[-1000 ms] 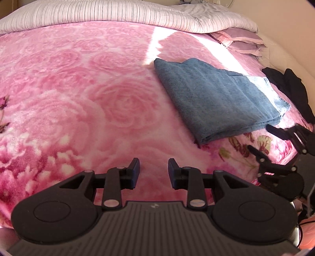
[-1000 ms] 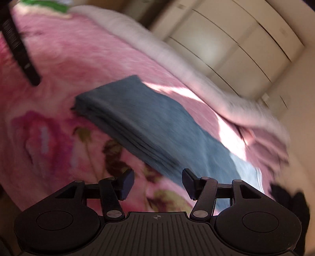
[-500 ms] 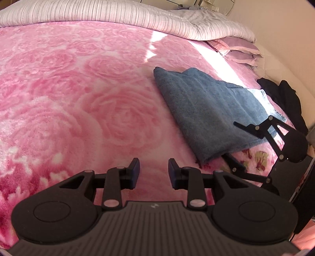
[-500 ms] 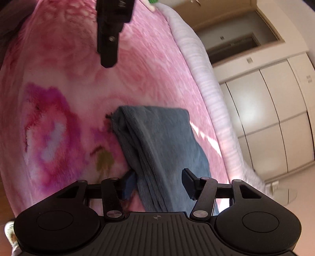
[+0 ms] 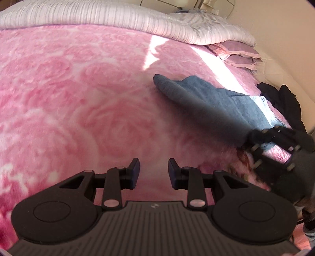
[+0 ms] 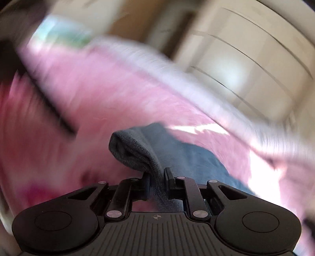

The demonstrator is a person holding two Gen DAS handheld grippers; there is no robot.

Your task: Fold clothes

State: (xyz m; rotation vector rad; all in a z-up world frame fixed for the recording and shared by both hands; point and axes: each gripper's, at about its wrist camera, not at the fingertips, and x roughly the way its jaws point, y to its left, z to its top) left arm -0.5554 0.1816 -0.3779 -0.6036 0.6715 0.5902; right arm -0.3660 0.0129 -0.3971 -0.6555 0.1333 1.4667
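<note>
Fabric now fills the right gripper [image 6: 156,183]: its jaws have just been closing, and in the right wrist view they are clamped on the near edge of the folded blue garment [image 6: 177,155], a thick bunch of cloth pinched between the pads. A second ago the same jaws stood well apart, short of the garment, which then lay flat as a neat rectangle; half a second ago they straddled its near edge. The cloth now rises in a rounded hump just beyond the pads, so the grip seems to have gathered several layers at once. The rest of that view is smeared with motion blur.

The left gripper [image 5: 154,173] hangs over the pink rose-patterned blanket [image 5: 78,110] with its jaws partly apart and nothing between them, as they were a second ago.

Farther off and to the right in the left wrist view, the garment is pulled into a long ridge running from its far corner down to the right gripper at the right edge, instead of lying flat. Beyond it lie a dark garment [image 5: 283,98] at the far right and a striped quilt [image 5: 118,17] along the far side of the bed.

For the task, this looks like the taking up of the already folded piece, either to fold it once more or to move it aside; which one cannot be told.
</note>
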